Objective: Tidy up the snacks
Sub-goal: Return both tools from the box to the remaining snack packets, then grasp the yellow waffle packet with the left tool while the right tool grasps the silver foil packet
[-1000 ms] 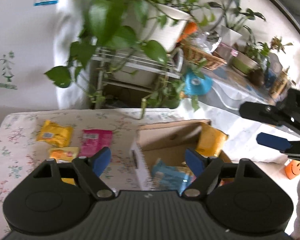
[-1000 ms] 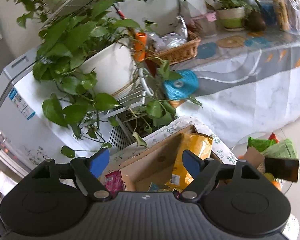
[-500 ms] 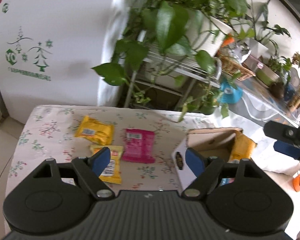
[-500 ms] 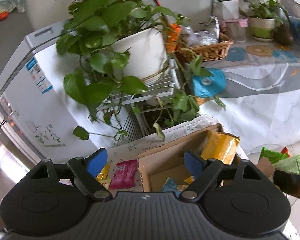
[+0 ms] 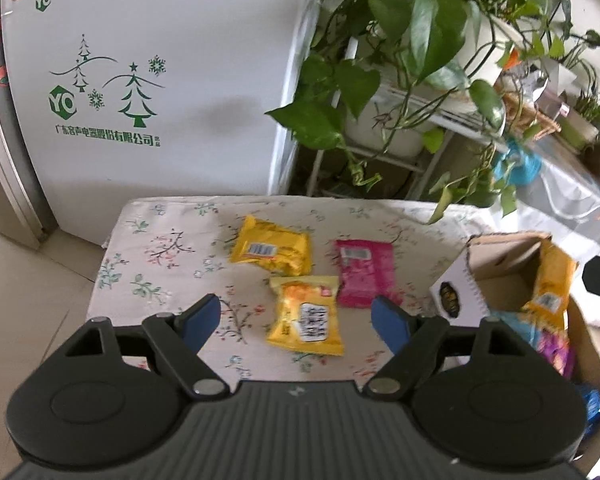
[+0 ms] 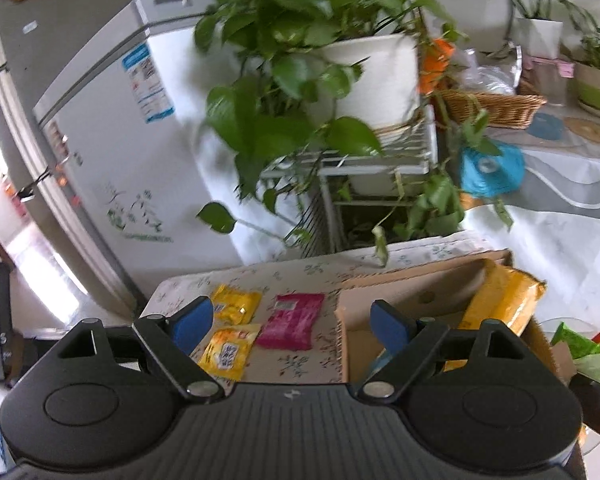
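Now the left gripper (image 5: 296,318), open and empty, has swung from the box (image 5: 500,276) to three packets (image 5: 305,314) on the table (image 5: 160,248); the right gripper (image 6: 290,322), empty, is opening.

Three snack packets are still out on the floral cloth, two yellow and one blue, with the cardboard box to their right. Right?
Not quite: the third packet is pink, not blue, as the left wrist view shows. The two yellow packets and the cardboard box to their right are as you say.

Three packets (image 5: 304,292) lie on the table (image 5: 160,256), left of the box (image 5: 500,280).
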The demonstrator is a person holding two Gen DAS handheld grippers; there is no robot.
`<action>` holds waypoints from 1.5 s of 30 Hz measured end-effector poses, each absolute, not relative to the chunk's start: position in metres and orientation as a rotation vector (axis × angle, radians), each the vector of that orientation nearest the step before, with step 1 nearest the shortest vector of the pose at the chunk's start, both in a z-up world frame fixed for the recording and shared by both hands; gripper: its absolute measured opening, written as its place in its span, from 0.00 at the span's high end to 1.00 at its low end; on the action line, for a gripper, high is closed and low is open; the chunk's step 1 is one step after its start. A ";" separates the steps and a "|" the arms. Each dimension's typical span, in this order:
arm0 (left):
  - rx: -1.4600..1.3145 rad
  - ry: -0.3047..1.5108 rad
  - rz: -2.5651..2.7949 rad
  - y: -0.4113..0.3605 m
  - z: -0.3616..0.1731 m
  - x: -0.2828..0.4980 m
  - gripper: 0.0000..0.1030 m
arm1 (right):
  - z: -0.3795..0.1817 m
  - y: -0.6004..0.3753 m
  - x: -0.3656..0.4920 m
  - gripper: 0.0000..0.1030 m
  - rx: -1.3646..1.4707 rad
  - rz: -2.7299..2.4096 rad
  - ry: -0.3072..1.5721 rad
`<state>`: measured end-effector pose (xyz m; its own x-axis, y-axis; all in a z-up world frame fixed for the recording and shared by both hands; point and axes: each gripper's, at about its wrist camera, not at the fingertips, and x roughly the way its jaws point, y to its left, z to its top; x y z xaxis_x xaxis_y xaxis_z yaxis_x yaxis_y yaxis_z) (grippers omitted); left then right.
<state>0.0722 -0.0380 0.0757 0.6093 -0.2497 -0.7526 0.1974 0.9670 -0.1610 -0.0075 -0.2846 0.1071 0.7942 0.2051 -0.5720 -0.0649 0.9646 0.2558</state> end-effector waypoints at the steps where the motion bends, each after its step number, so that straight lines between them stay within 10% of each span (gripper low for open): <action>1: -0.057 0.880 -0.262 -0.037 0.074 0.073 0.20 | 0.105 -0.281 -0.007 0.12 0.218 0.156 0.644; 45: 0.122 1.074 -0.417 -0.074 -0.009 0.137 0.32 | -0.007 -0.175 0.024 0.08 0.006 0.320 0.970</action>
<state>0.1372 -0.0738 -0.0089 0.4076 -0.2712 -0.8720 0.3879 0.9159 -0.1035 0.0241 -0.1748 -0.0068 0.5223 0.2700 -0.8089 -0.2645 0.9531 0.1474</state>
